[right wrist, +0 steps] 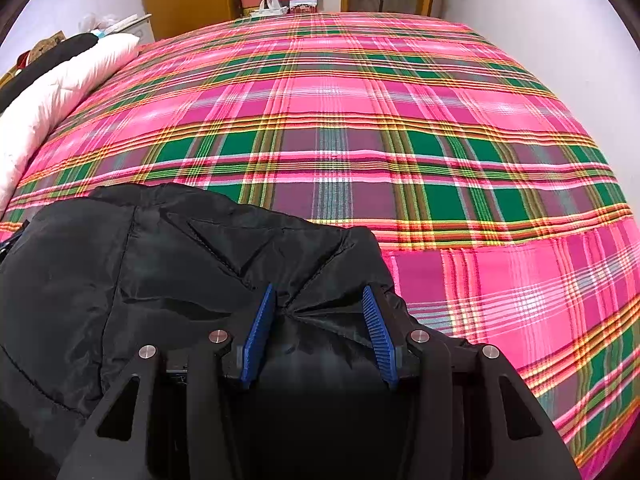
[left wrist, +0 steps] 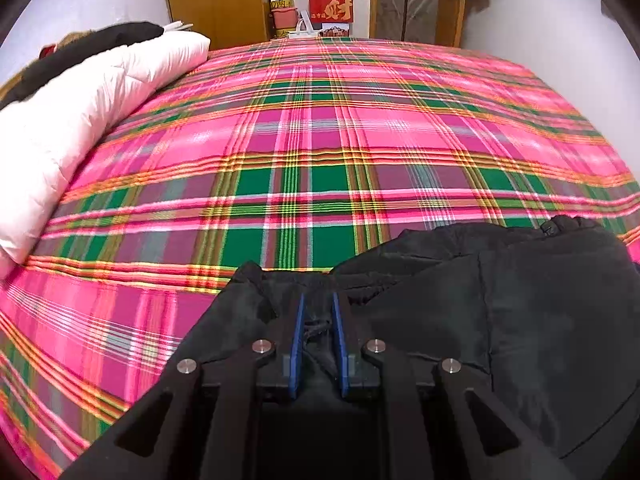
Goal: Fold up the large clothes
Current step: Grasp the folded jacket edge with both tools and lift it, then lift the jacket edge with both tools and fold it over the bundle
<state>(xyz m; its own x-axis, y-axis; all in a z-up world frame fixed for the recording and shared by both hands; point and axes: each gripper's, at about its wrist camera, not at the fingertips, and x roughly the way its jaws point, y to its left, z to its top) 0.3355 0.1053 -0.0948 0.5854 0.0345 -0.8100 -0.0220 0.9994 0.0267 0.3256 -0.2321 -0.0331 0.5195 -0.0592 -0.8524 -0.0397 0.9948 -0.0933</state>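
Lying under both grippers, black jacket [right wrist: 160, 272] on plaid bedspread [right wrist: 360, 120]

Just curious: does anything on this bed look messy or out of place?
Only the black jacket: it lies crumpled and bunched at the near edge of the plaid bedspread, not yet folded. Nothing looks spilled or damaged.

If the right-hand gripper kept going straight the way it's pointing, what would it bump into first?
Most likely the black jacket: its bunched fabric already sits between the right gripper's fingers. Past that lies the plaid bedspread, though depth is hard to judge.
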